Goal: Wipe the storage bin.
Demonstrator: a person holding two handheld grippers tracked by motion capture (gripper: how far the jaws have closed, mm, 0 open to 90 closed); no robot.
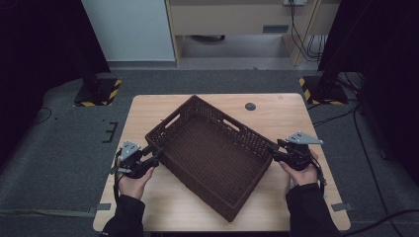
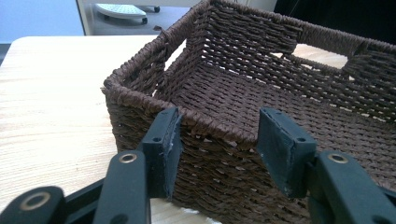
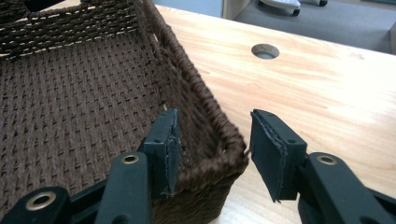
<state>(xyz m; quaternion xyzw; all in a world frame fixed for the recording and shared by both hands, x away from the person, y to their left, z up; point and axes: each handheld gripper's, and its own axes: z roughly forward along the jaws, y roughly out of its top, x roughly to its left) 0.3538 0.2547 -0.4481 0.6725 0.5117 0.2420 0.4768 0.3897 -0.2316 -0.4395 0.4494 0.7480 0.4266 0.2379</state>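
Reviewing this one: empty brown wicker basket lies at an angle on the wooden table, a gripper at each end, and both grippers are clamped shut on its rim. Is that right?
Not quite: neither is clamped. In the left gripper view the left gripper stands open in front of the basket wall, its pads clear of the weave. In the right gripper view the right gripper straddles the corner rim with its jaws open. The rest holds.

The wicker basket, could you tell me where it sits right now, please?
In the high view, the wicker basket sits askew mid-table, between the left hand-held gripper and the right hand-held gripper.
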